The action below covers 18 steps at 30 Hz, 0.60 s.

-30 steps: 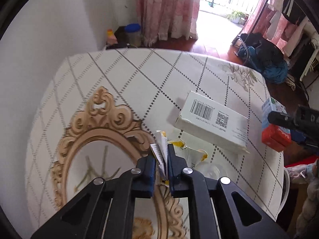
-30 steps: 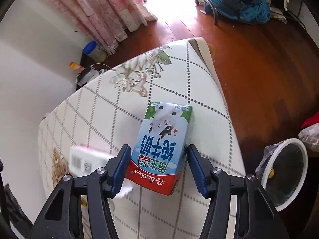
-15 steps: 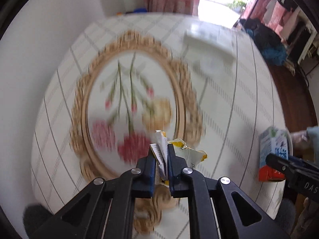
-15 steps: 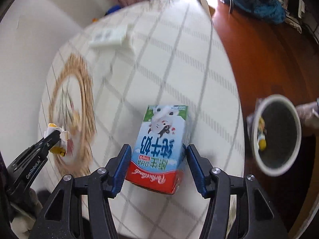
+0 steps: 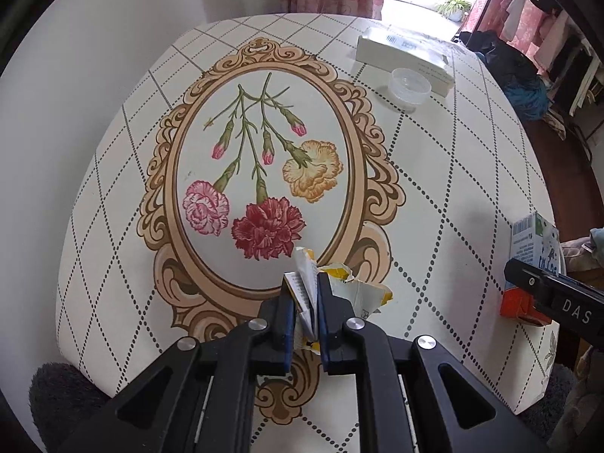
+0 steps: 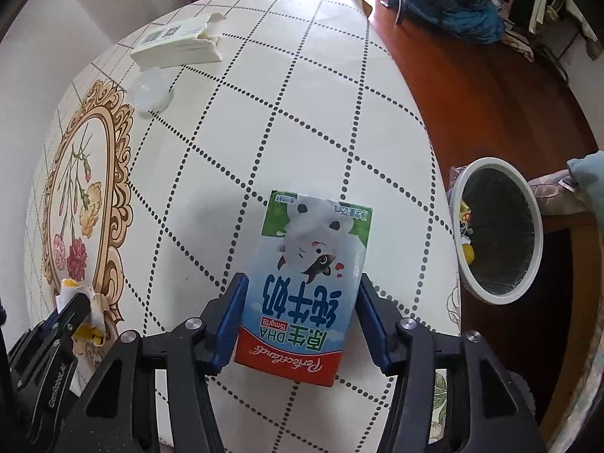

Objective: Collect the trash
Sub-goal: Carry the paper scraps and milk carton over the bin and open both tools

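Observation:
My left gripper (image 5: 304, 294) is shut on a crumpled white and yellow wrapper (image 5: 355, 292), held above the near edge of the round table (image 5: 434, 188). It also shows in the right wrist view (image 6: 77, 302). My right gripper (image 6: 300, 302) is shut on a blue, white and red milk carton (image 6: 305, 275), held above the table's right side. The carton shows at the right of the left wrist view (image 5: 532, 249). A white-rimmed trash bin (image 6: 498, 230) with a dark liner stands on the floor to the right of the table.
A long white cardboard box (image 5: 404, 56) and a clear plastic cup (image 5: 409, 85) lie at the far side of the table. Wooden floor (image 6: 490, 87) and a pile of dark and blue clothes (image 6: 453, 7) lie beyond. A white wall is on the left.
Both grippers have pulled back toward the near side of the table with their loads. The white box and the cup are now far away. The trash bin has come closer on the right.

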Tool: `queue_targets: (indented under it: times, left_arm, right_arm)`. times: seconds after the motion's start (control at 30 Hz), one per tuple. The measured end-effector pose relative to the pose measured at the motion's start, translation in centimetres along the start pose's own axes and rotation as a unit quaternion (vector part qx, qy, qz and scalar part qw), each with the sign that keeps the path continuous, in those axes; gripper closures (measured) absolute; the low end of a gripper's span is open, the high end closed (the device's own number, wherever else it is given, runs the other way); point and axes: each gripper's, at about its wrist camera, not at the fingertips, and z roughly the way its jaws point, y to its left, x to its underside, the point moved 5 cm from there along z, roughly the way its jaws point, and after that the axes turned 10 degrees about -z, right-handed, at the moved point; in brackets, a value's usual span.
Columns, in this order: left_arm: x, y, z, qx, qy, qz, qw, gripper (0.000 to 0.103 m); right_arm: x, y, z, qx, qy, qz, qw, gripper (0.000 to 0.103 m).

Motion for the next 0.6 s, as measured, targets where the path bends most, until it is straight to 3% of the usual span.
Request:
queue_targets:
  times: [0.3,0.6]
  left_arm:
    - [-1.7,-2.2,-6.0,0.041,-0.043,0.019,0.9981,0.096]
    - [-4.5,-11.6,-12.8,0.117,-0.084,0.073,0.9868,0.096]
  right_arm:
    - [0.0,-1.9,-6.5,-0.037,-0.071,0.005,0.997,0.048]
    - [-1.9,-8.2,-15.6,-0.042,-0.161,0.031,0.986,0.048]
